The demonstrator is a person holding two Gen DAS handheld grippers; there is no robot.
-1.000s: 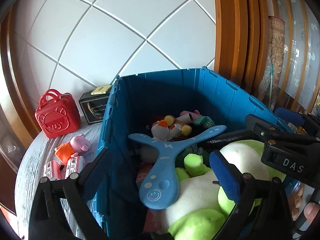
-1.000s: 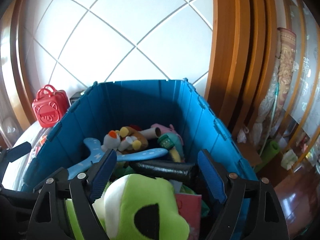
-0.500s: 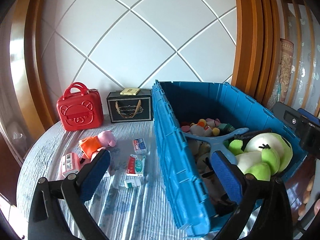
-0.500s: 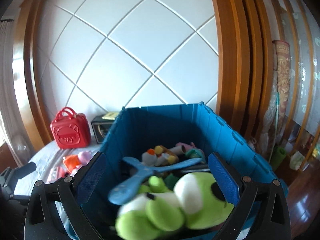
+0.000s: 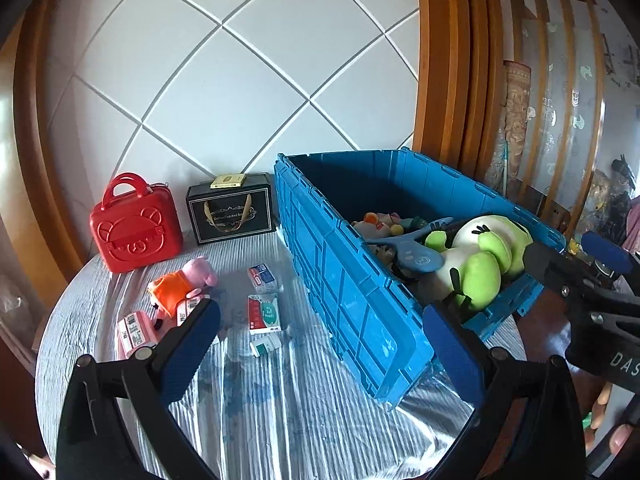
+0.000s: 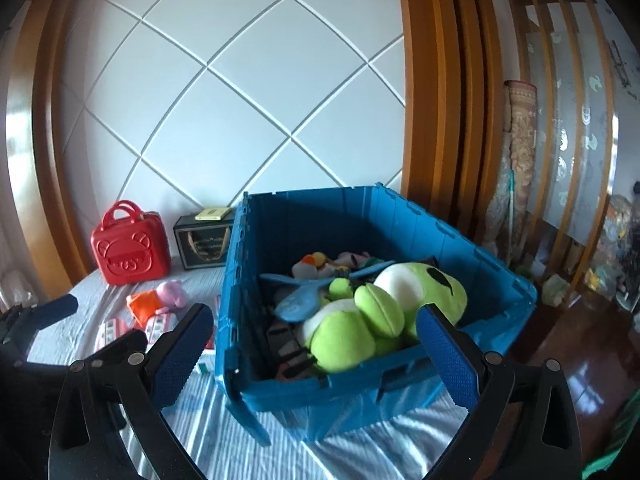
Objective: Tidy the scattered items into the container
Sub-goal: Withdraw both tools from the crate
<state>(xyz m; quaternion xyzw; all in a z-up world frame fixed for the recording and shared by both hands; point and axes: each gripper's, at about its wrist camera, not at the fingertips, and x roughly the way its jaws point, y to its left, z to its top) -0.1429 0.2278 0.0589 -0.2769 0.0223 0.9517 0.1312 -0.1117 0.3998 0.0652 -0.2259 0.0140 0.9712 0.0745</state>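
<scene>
A blue crate (image 5: 352, 292) (image 6: 500, 308) stands on the table and holds a green frog plush (image 5: 480, 256) (image 6: 360, 320), a blue paddle toy (image 5: 416, 252) (image 6: 300, 300) and several small toys. On the table left of it lie a pink pig plush in orange (image 5: 180, 284) (image 6: 156, 300), small boxes (image 5: 262, 312) (image 5: 262, 278) and pink packets (image 5: 134, 330). My left gripper (image 5: 320, 344) is open and empty, above the table near the crate's corner. My right gripper (image 6: 312, 348) is open and empty in front of the crate.
A red bear case (image 5: 134, 226) (image 6: 128, 248) and a black gift box (image 5: 230, 212) (image 6: 204, 240) stand at the back against the tiled wall. A wooden door frame (image 5: 448, 60) rises behind the crate. The table edge curves at left. Floor lies to the right (image 6: 580, 360).
Both grippers have pulled back and up from over the crate. The frog plush now lies inside the crate, free of both grippers. The left view swung left and shows the table items.
</scene>
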